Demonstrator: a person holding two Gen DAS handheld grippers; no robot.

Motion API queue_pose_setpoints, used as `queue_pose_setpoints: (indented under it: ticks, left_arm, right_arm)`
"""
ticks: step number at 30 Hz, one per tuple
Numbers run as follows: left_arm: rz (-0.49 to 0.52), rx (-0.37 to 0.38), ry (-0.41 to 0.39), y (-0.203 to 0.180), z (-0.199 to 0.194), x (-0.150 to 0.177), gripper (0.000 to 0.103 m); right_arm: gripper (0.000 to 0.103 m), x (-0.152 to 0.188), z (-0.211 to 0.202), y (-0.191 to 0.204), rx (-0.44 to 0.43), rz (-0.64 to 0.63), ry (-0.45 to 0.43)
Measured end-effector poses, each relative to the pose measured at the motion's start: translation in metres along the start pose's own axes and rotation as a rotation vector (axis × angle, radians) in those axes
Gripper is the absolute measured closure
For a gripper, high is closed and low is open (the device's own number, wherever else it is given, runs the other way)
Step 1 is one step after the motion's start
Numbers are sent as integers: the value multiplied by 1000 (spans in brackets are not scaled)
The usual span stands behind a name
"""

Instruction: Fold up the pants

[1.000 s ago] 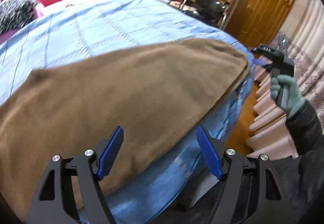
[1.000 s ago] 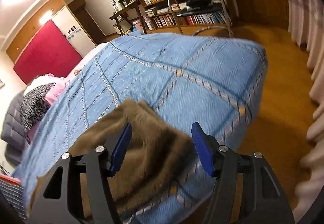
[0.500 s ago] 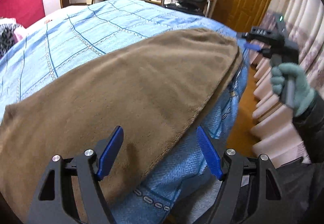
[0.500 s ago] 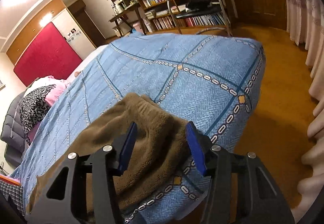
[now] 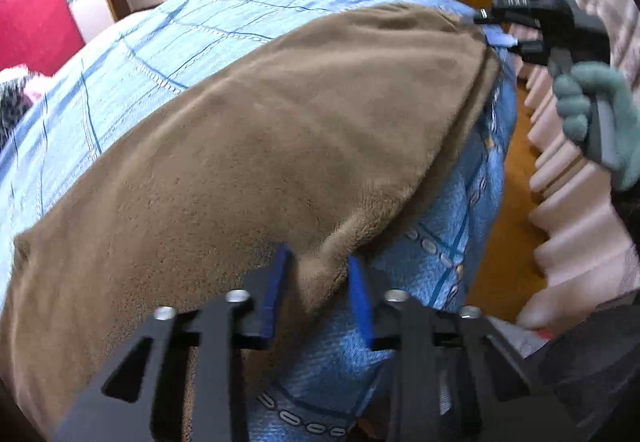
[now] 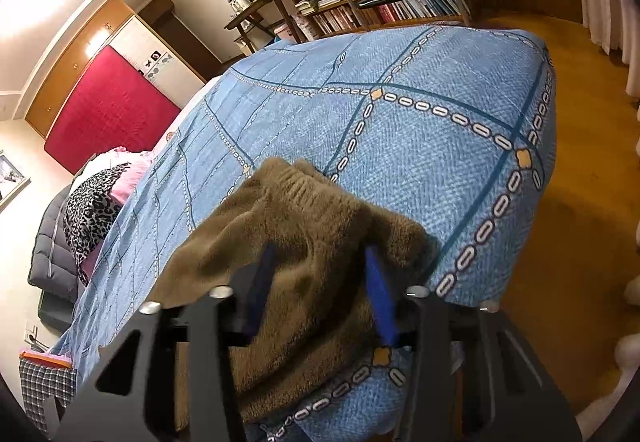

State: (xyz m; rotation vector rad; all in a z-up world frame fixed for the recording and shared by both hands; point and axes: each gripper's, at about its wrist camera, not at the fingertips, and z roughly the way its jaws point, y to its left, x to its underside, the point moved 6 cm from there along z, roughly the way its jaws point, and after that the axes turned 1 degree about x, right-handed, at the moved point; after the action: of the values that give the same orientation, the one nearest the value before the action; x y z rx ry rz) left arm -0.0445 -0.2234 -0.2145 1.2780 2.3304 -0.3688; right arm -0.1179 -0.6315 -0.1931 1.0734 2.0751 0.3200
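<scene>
Left wrist view shows the brown pants [image 5: 280, 130] lying flat along the edge of the blue bed cover [image 5: 168, 42], and the left gripper [image 5: 318, 292] has pinched a bump of the pants' near edge tight. Right wrist view shows the right gripper [image 6: 320, 290] closing its fingers around the bunched end of the pants.
</scene>
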Motion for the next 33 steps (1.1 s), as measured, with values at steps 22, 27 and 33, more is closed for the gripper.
queue_pose_setpoints:
  ticks: [22,27,33]
  left_arm:
    - [-86,175,14,-3,-5,7,86]
    - [-103,223,-50,-9,-26,-1,41]
    - [-129,222,-105,-2,-44,-14,41]
  right_arm:
    - [64,9,-21,-27,95,-2,-23]
    - [50,1,-37,-38,70,46,-70]
    - [50,-3,-19,-40,2,87,-17]
